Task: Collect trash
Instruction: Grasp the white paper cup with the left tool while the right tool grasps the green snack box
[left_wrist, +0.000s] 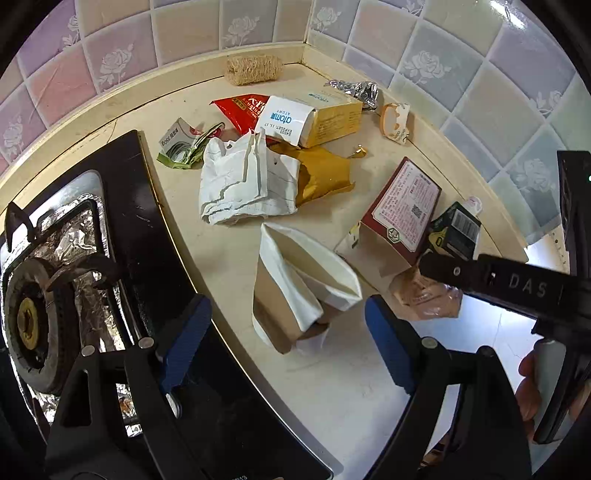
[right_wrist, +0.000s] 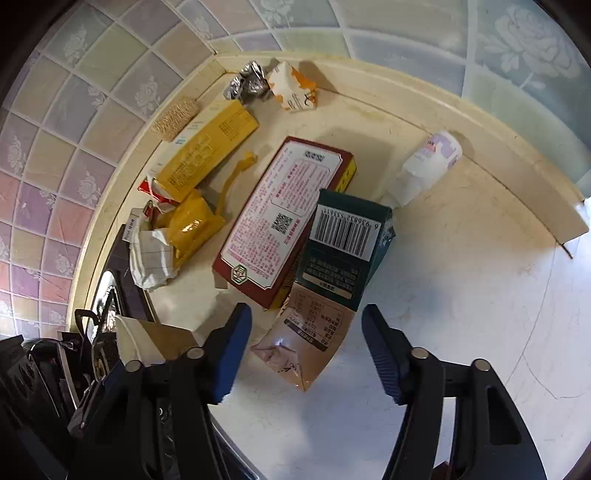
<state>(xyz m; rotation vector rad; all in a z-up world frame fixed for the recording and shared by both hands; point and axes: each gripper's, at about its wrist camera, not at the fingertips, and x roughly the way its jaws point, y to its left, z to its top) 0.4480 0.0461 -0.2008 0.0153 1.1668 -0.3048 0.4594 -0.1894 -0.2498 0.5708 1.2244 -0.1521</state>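
Note:
Trash lies scattered on a cream countertop (left_wrist: 332, 387). My left gripper (left_wrist: 288, 332) is open, its jaws on either side of a crushed brown-and-white paper cup (left_wrist: 295, 288). Beyond lie crumpled white paper (left_wrist: 243, 184), a gold wrapper (left_wrist: 325, 177), a yellow box (left_wrist: 328, 118) and a red packet (left_wrist: 243, 109). My right gripper (right_wrist: 306, 350) is open and empty, just above a tan plastic pouch (right_wrist: 303, 343). A dark green carton (right_wrist: 343, 243) and a red box (right_wrist: 284, 218) lie beyond the pouch. The right gripper's body (left_wrist: 517, 288) shows in the left wrist view.
A black gas stove (left_wrist: 92, 277) with a foil-lined burner sits left of the cup. A tiled wall (left_wrist: 480, 92) encloses the corner. A loofah scrubber (left_wrist: 255, 70), crumpled foil (left_wrist: 354, 90), a torn orange-white wrapper (right_wrist: 291, 86) and a small white bottle (right_wrist: 428, 162) lie near the wall.

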